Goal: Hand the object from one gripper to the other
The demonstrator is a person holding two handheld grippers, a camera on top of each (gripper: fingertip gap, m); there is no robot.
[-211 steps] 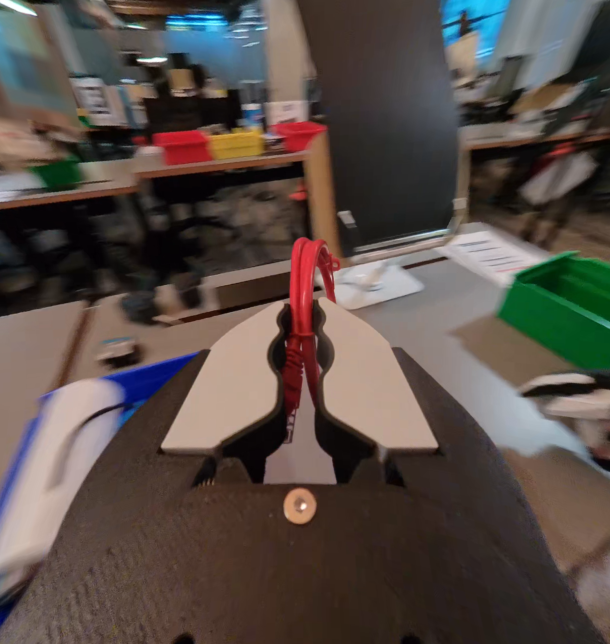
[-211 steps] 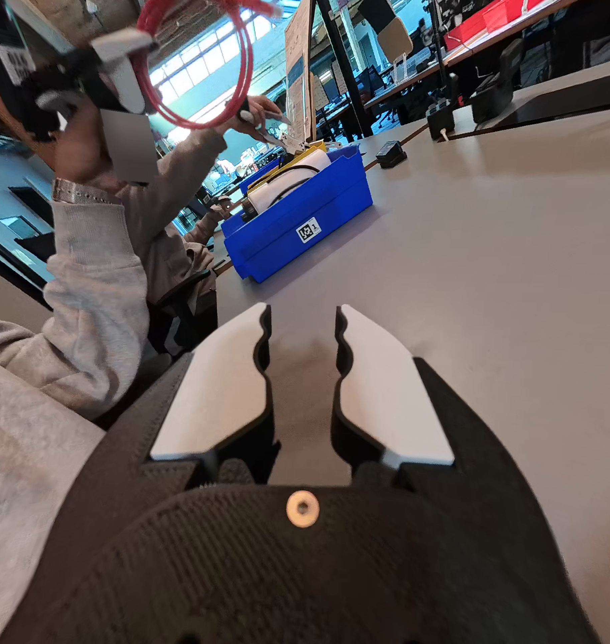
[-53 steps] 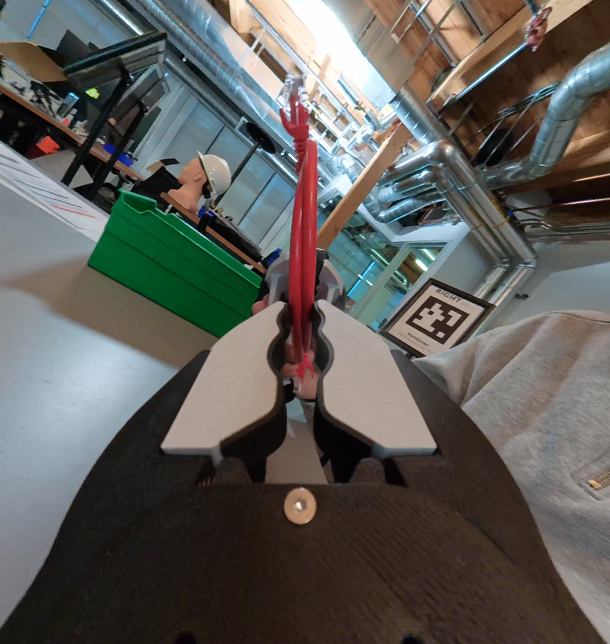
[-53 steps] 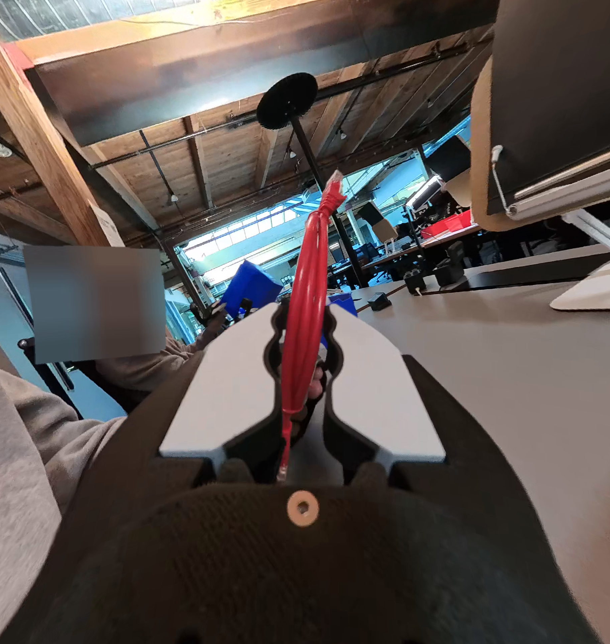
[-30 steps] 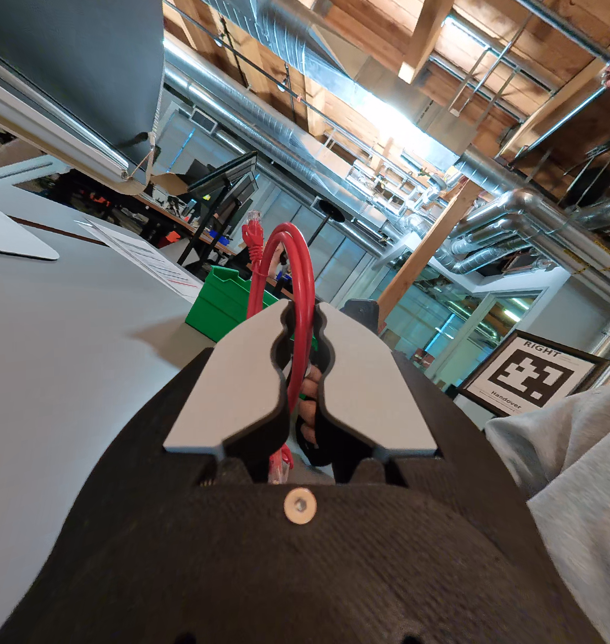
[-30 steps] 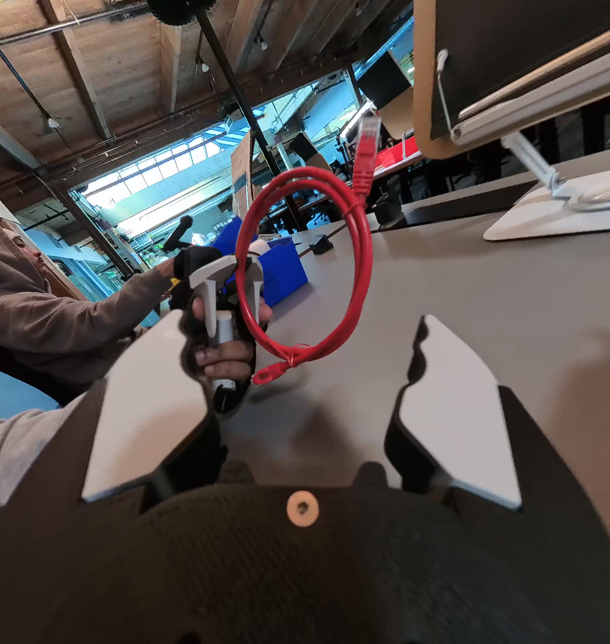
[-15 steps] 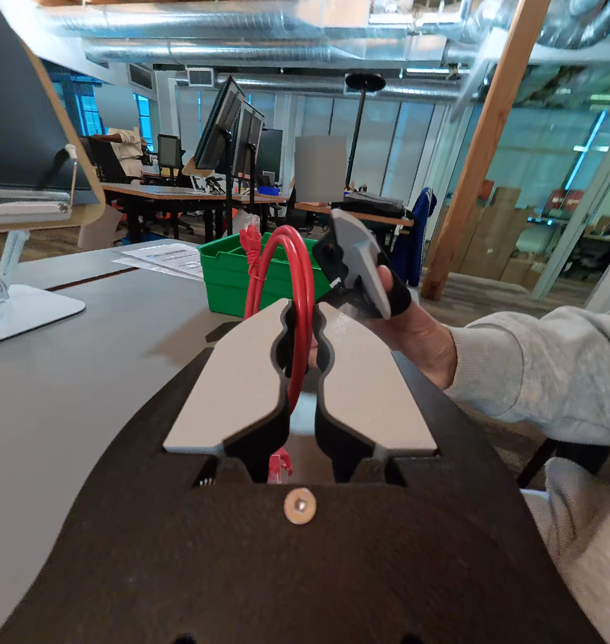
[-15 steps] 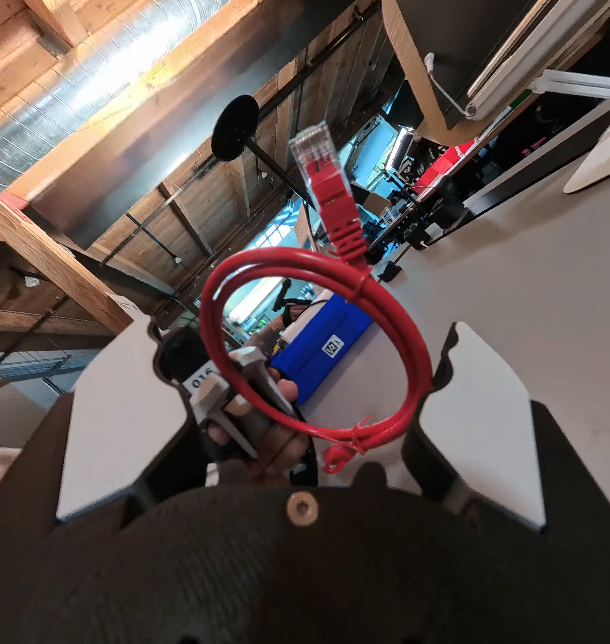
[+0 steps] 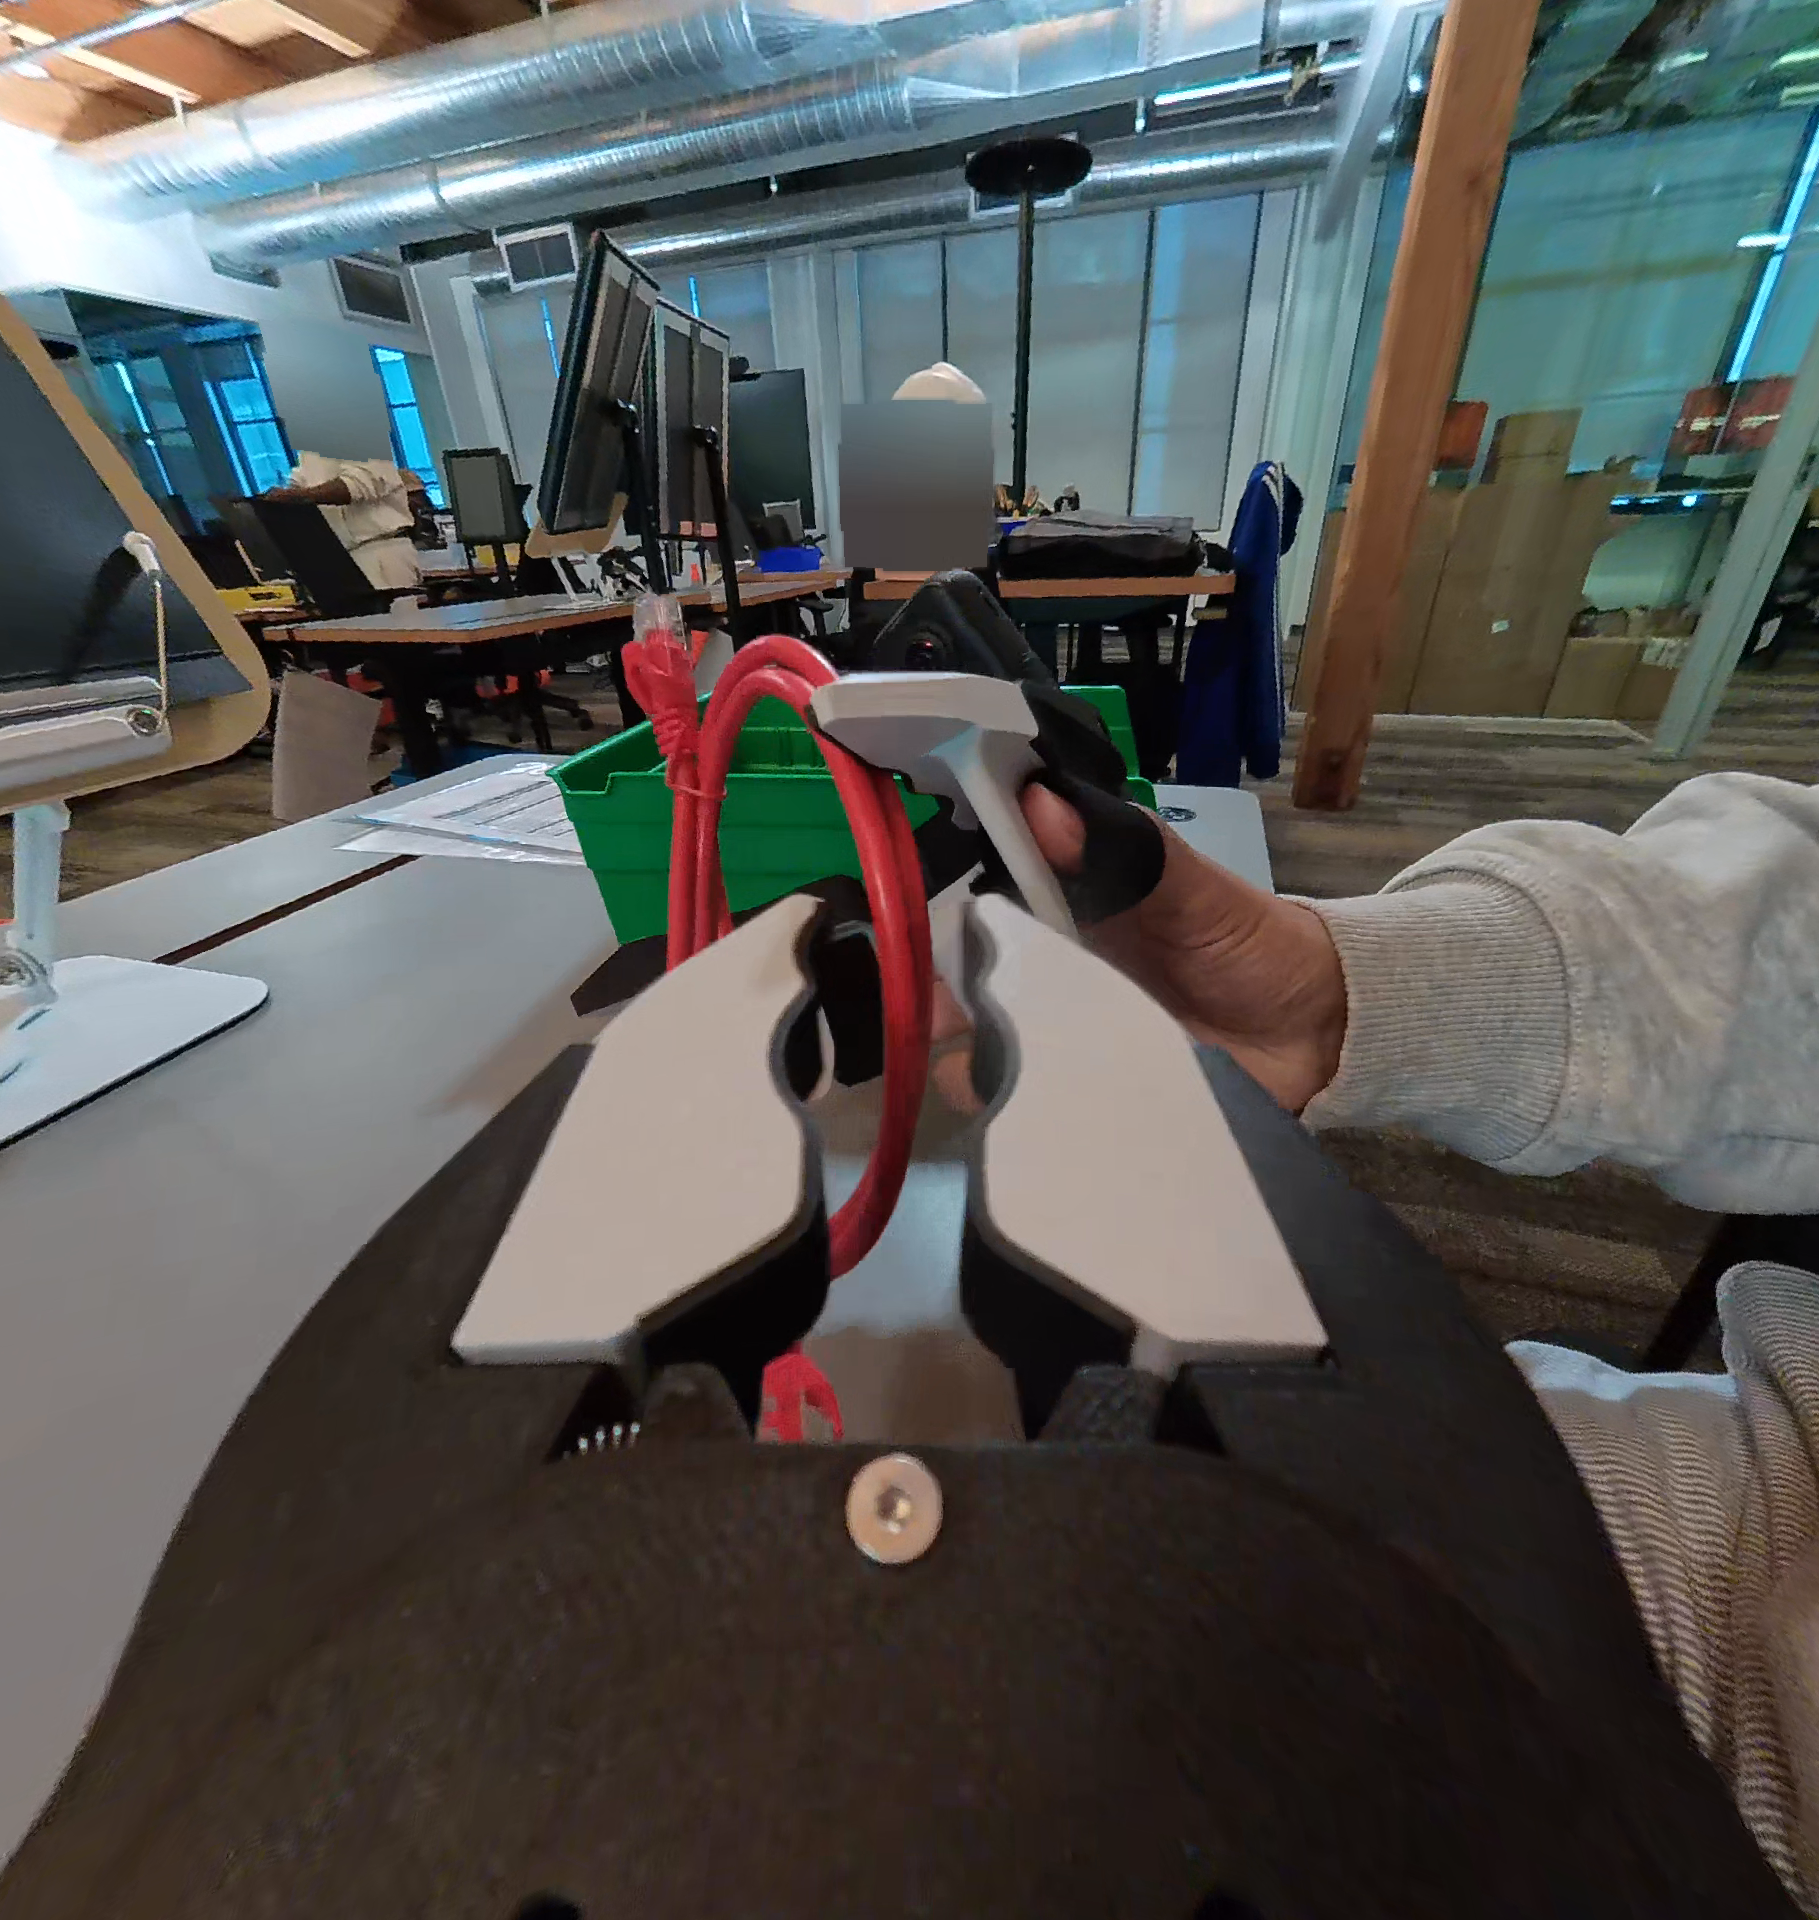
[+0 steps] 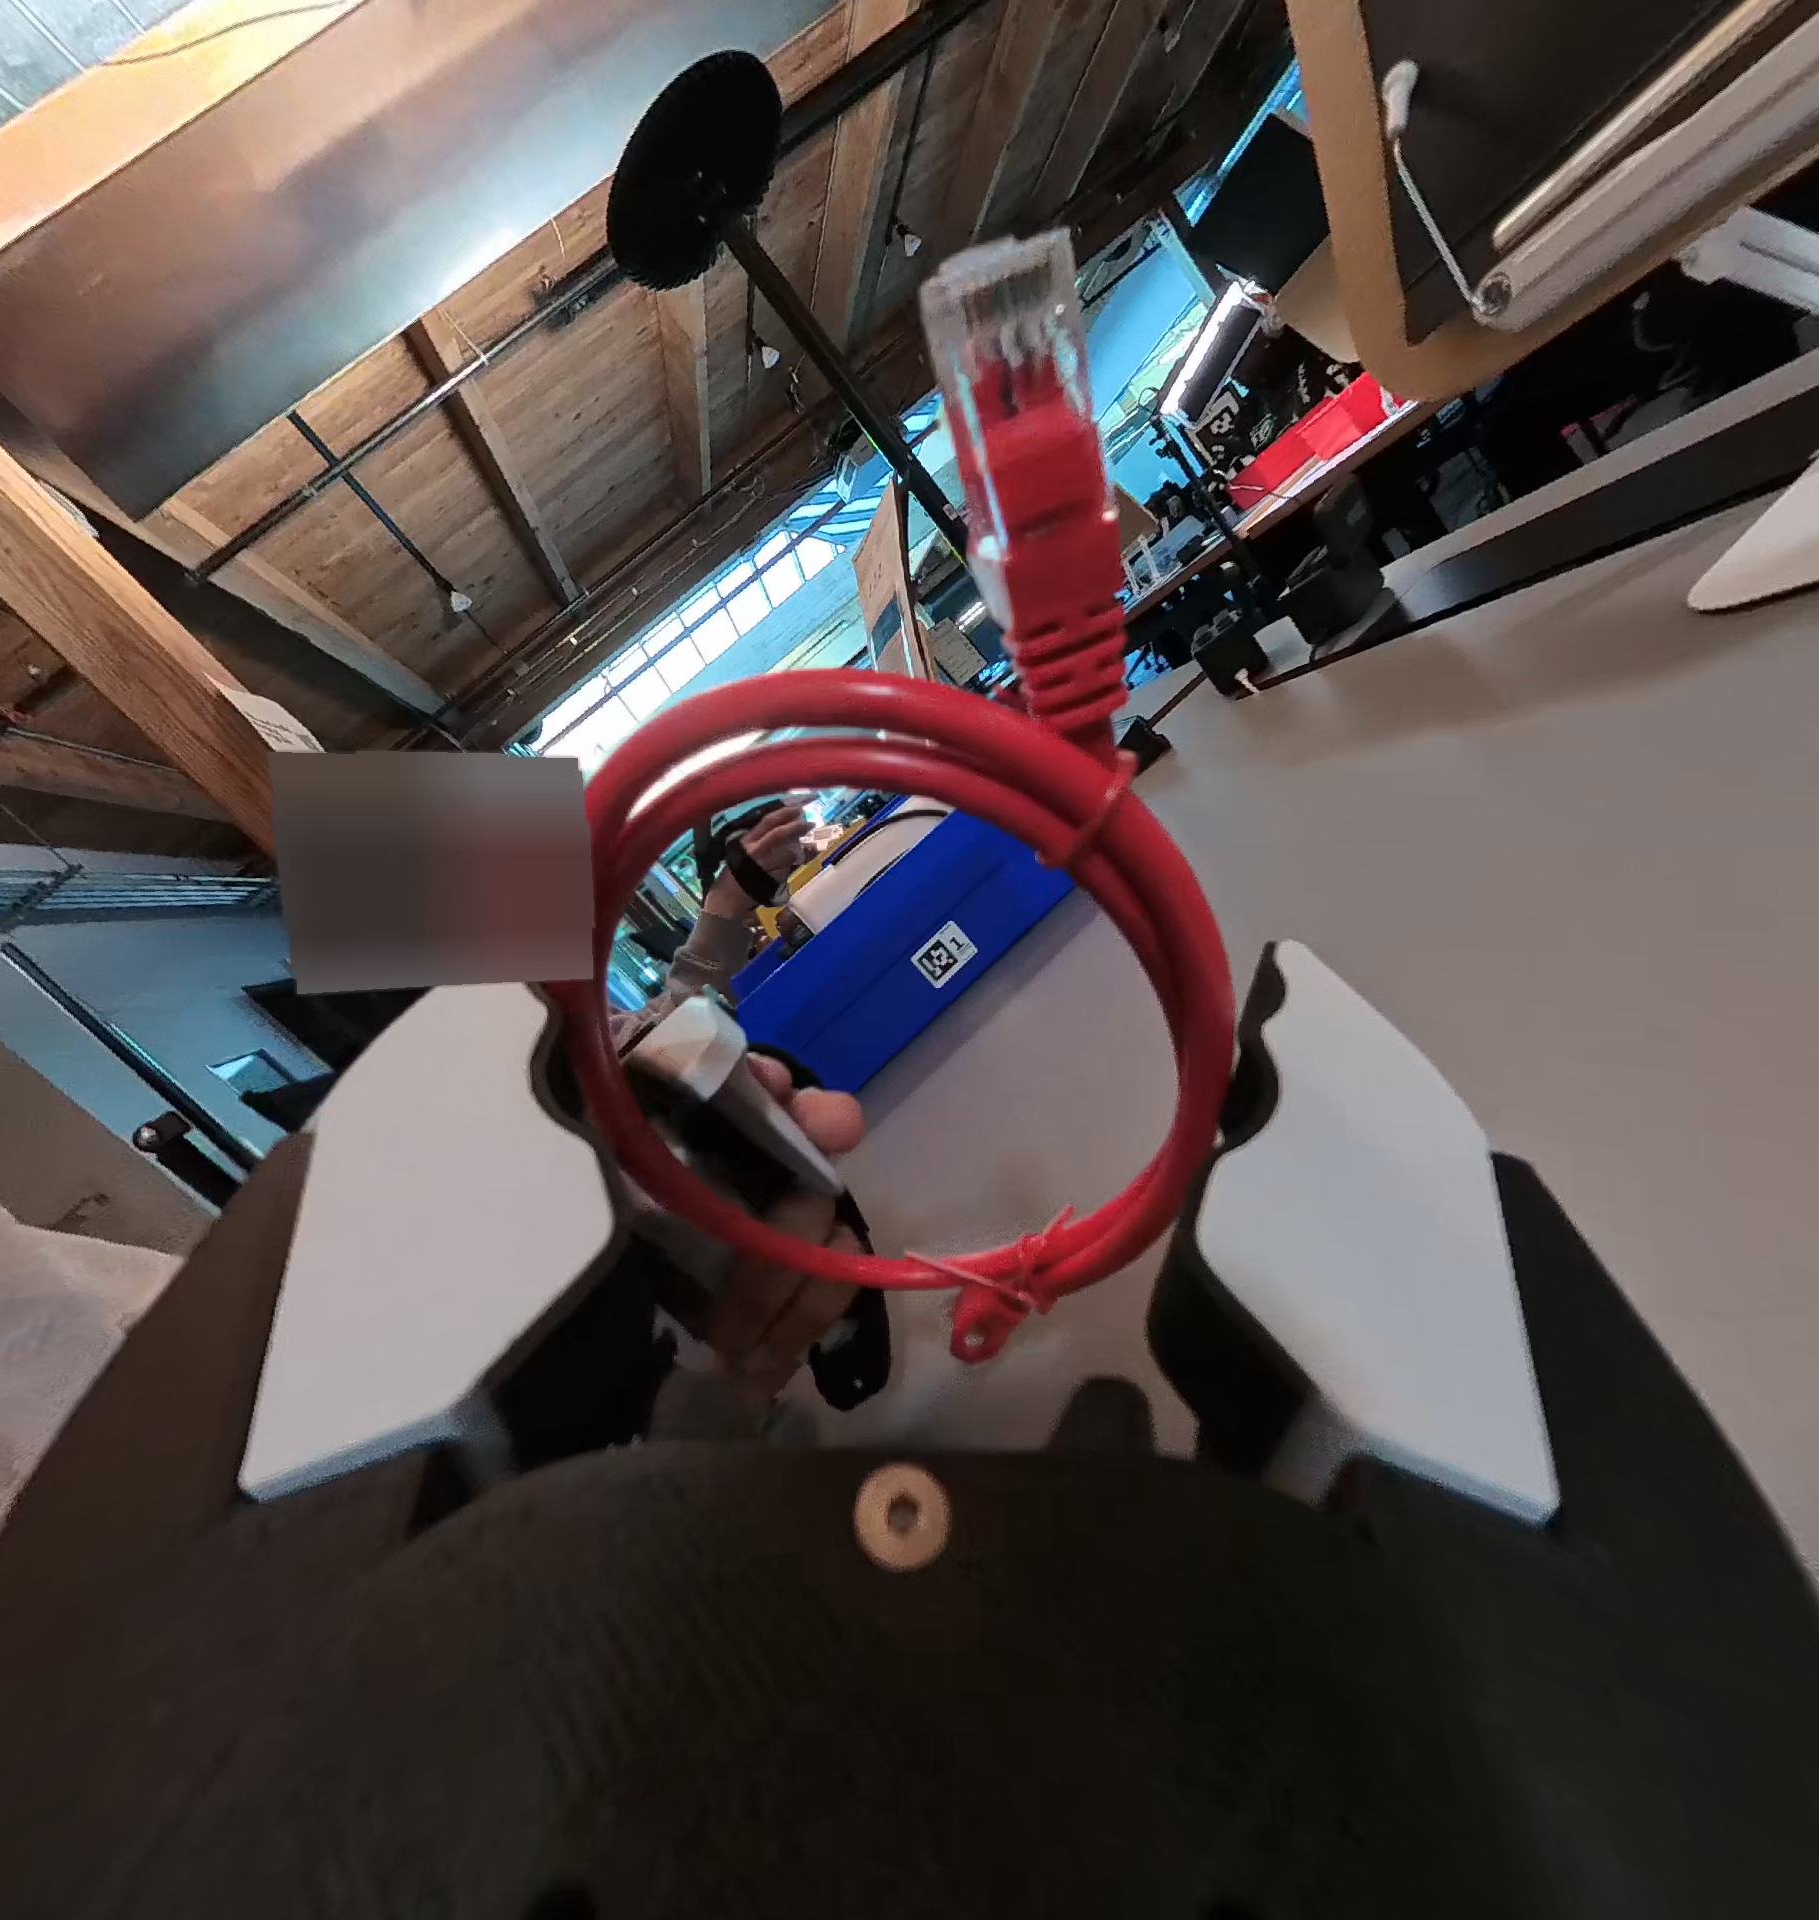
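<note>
A coiled red network cable (image 9: 900, 935) stands on edge between the parted fingers of my left gripper (image 9: 892, 914). The jaws stand wider than the cable and do not pinch it. My right gripper (image 9: 926, 727), held by a hand (image 9: 1206, 956), meets the coil's top from the far side. In the right wrist view the red cable (image 10: 1185, 987) faces me as a ring. It spans the wide-open jaws of my right gripper (image 10: 905, 977) and touches both finger notches. The left gripper (image 10: 739, 1081) shows through the ring at its lower left.
A green bin (image 9: 676, 831) stands on the grey table (image 9: 261, 1143) behind the cable, with papers (image 9: 469, 810) to its left. A white monitor stand base (image 9: 84, 1018) is at the far left. A blue bin (image 10: 884, 966) sits farther along the table.
My left jaws, shut on the cable half a second ago, have parted. My right gripper has come closer, so the coil now lies between its open fingers.
</note>
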